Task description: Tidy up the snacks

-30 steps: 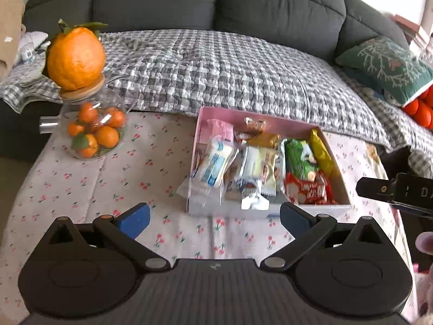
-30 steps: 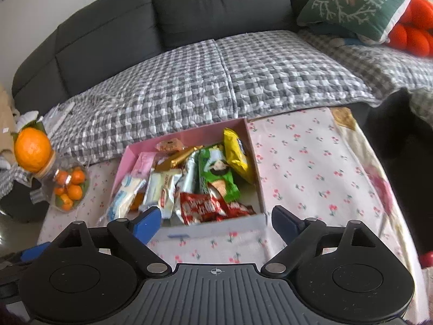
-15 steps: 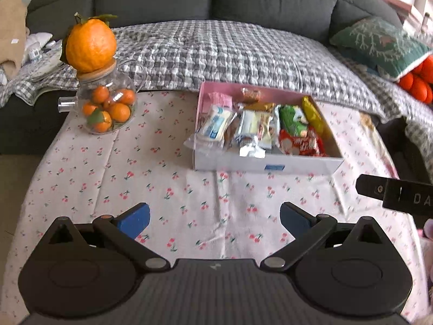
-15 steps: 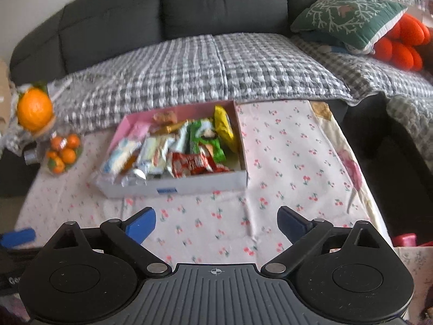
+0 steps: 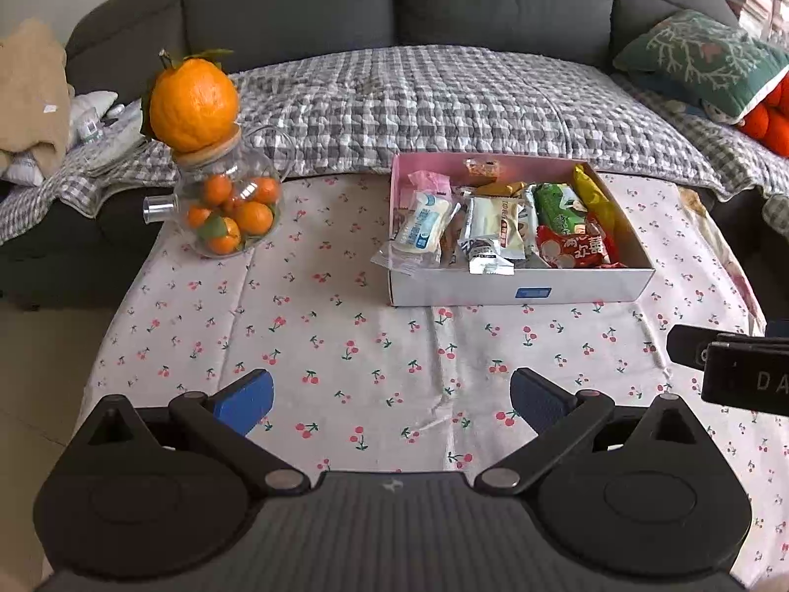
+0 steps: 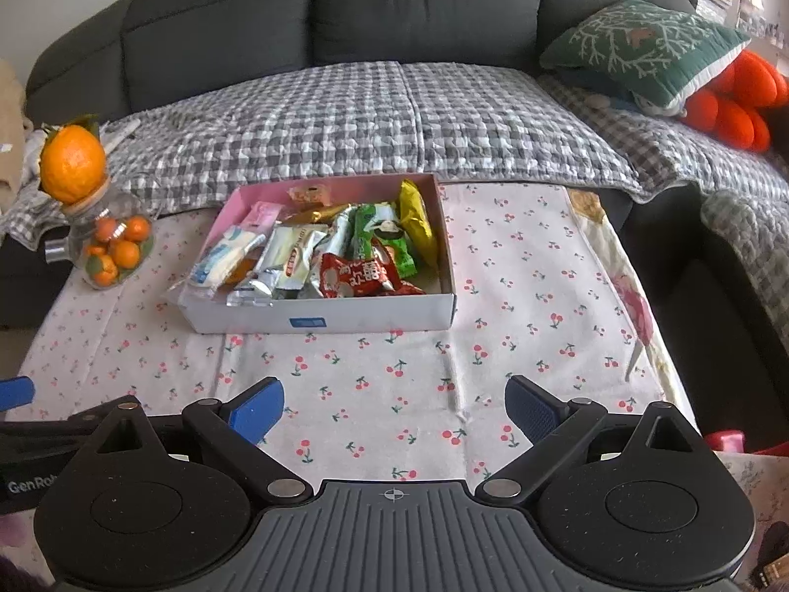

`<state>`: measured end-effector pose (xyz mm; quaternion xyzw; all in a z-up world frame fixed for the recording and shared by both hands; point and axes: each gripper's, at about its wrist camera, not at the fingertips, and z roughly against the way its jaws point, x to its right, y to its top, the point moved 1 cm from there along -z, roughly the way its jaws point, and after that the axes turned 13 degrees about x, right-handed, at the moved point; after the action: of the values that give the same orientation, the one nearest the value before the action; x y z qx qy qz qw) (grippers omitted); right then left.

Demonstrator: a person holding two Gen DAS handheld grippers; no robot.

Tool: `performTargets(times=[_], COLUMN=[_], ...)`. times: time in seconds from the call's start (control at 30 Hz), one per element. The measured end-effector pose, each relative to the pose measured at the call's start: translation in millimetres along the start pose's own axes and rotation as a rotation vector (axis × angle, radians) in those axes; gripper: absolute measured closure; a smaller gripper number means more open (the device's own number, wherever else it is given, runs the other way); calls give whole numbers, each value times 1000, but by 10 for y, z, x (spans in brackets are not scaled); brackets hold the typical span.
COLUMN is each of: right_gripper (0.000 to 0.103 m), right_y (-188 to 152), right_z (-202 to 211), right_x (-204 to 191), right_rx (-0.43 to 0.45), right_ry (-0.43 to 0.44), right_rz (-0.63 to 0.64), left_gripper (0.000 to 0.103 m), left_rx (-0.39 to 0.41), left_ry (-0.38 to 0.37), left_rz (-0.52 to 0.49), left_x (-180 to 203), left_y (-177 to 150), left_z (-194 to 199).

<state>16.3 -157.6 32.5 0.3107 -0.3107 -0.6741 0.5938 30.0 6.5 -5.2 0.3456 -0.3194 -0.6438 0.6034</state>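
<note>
Sofa (image 5: 394,0) behind; table (image 5: 345,345) under cherry-print cloth. Box (image 6: 375,318) at table's far middle, filled with packed snacks (image 6: 320,251); nothing loose on the cloth, so task judged essentially complete. Glass jar (image 5: 229,207) of oranges well left of box, not in the way. Left tool (image 5: 392,402) and right tool (image 6: 394,407) both spread wide, empty, well short of box.

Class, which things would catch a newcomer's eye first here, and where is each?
A big orange perched on a glass jar of small oranges, at the table's far left. A snack box, crammed with bright wrappers, sits mid-table before the sofa.
</note>
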Motion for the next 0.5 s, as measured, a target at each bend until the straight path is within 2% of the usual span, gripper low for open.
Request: performTargets(times=[0.5], right_gripper=[5], right_y=[-7], right_z=[0], right_x=[-25], right_rx=[-11], right_ry=[15], right_rz=[-9], left_gripper=[0], left_rx=[2], left_ry=[-15], left_rz=[13], left_x=[26], left_y=[5], left_z=[28])
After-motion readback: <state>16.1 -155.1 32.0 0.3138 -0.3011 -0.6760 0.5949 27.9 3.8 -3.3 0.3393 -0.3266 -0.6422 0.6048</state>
